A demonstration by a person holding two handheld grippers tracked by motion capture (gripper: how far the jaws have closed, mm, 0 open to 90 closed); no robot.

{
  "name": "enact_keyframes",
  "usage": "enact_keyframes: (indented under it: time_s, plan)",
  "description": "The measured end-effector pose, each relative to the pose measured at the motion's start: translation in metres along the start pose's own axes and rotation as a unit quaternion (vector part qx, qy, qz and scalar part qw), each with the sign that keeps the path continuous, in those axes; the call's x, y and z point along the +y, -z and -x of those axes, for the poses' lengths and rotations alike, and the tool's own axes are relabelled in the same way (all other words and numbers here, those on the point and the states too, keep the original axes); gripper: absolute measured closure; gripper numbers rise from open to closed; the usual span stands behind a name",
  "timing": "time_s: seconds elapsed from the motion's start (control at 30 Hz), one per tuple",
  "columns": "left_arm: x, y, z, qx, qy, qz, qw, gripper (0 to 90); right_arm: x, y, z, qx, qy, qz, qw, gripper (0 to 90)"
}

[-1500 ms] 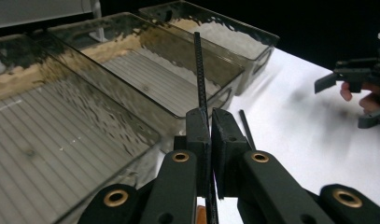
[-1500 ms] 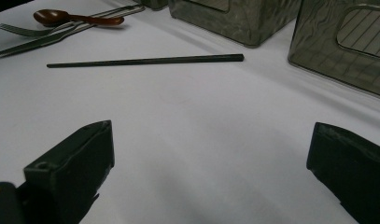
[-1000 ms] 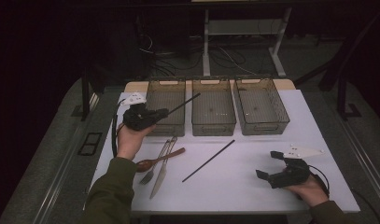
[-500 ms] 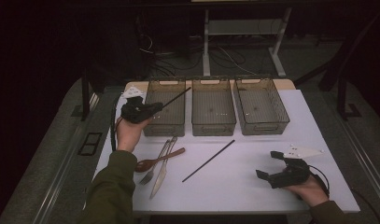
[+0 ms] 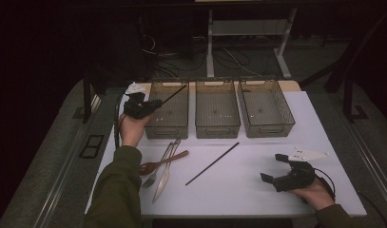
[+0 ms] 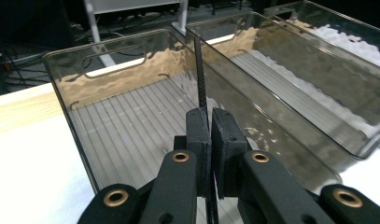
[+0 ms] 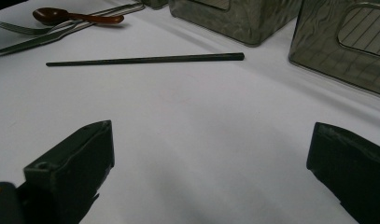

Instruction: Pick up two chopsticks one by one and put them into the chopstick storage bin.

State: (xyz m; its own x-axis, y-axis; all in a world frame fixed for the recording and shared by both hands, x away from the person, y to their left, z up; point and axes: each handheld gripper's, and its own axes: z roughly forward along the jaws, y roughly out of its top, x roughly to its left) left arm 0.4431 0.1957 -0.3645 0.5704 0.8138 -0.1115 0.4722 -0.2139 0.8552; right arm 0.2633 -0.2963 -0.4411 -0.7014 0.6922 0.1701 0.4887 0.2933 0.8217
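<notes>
My left gripper (image 5: 153, 105) (image 6: 209, 116) is shut on a thin black chopstick (image 5: 174, 94) (image 6: 200, 74), held over the left smoky plastic bin (image 5: 169, 124) (image 6: 80, 140); the stick points up and across the bin's inside. A second black chopstick (image 5: 212, 163) (image 7: 145, 59) lies slantwise on the white table between the bins and my right gripper. Low at the table's right front, my right gripper (image 5: 273, 168) (image 7: 211, 172) is open, with nothing between its jaws.
Middle bin (image 5: 217, 127) and right bin (image 5: 272, 128) stand in a row with the left one. A brown wooden spoon (image 5: 158, 165) (image 7: 71, 16), a fork (image 5: 158, 166) and a knife (image 5: 163, 178) lie together at left front. The table edge (image 5: 238, 214) is near.
My left gripper has carried the chopstick away from me and a little left, from near the cutlery up over the left bin. The right gripper has stayed put.
</notes>
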Motion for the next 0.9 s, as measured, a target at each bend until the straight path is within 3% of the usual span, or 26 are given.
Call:
enact_keyframes:
  time_s: [0.23, 0.5, 0.77, 0.9]
  plan:
    - [-0.006, -0.014, -0.006, 0.017, 0.015, -0.015, 0.9996, 85.4, 0.000, 0.001, 0.000, 0.001, -0.001, 0.000, 1.0000, 0.3]
    - [-0.007, -0.017, -0.006, 0.016, 0.020, -0.016, 0.9996, 89.1, 0.000, 0.001, 0.000, 0.000, -0.002, 0.002, 1.0000, 0.2]
    - [-0.005, -0.011, -0.004, 0.011, 0.018, -0.008, 0.9998, 88.0, 0.000, 0.001, 0.000, 0.000, -0.003, 0.002, 1.0000, 0.3]
    - [-0.004, -0.005, -0.002, 0.001, 0.011, -0.007, 0.9999, 80.7, 0.000, 0.001, 0.000, 0.000, -0.003, 0.002, 1.0000, 0.3]
